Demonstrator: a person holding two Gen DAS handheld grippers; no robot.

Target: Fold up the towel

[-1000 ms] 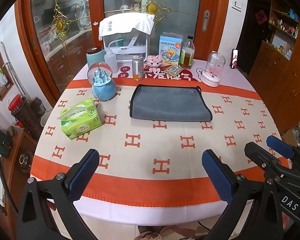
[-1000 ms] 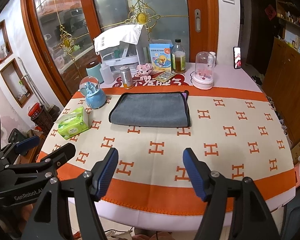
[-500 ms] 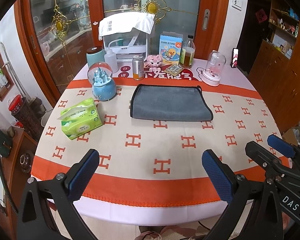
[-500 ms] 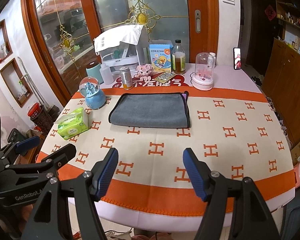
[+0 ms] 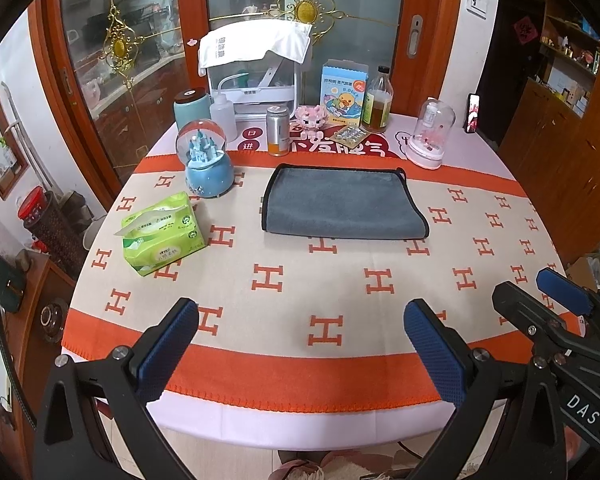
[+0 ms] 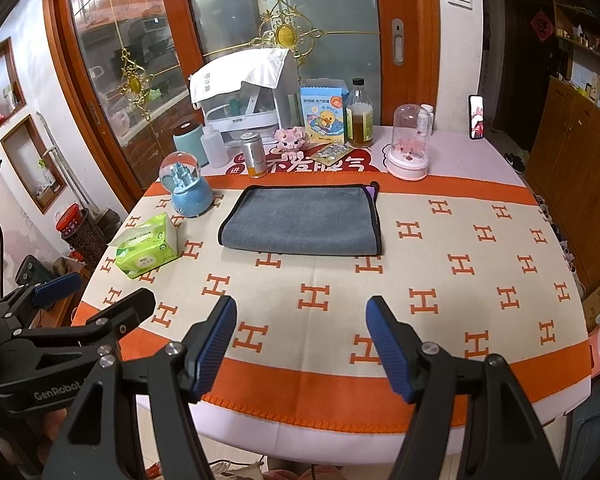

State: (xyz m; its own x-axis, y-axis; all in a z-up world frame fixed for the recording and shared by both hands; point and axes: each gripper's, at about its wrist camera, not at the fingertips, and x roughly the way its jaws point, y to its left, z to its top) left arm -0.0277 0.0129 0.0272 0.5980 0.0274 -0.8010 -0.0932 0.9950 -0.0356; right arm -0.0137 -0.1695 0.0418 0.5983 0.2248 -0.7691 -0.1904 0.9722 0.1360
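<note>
- Since the earlier frames almost nothing has moved: both views hold nearly the same framing, and the towel lies where it lay.
- Left wrist view: my left gripper [image 5: 300, 344] hangs over the near orange border of the desk [image 5: 340, 280], jaws spread wide, grasping nothing and touching nothing. The grey towel [image 5: 342, 208] lies flat across the middle of the desk, well apart from me, and looks already doubled once, with its black binding along the left, far and right sides. The tissue pack [image 5: 162, 234] and snow globe [image 5: 204, 164] stand to its left, clear of it. My right gripper shows at the lower right edge.
- Right wrist view: my right gripper [image 6: 300, 346] hovers over the same near border, jaws released wide, empty. The towel [image 6: 300, 220] sits ahead and slightly left, with a purple tag at its far right corner.
- As I judge it, the reach comes next: I should bring each pair of jaws down low at the two corners of one short side, pinch all layers together, lift only a little and carry that side over evenly, keeping clear of the globe.
</note>
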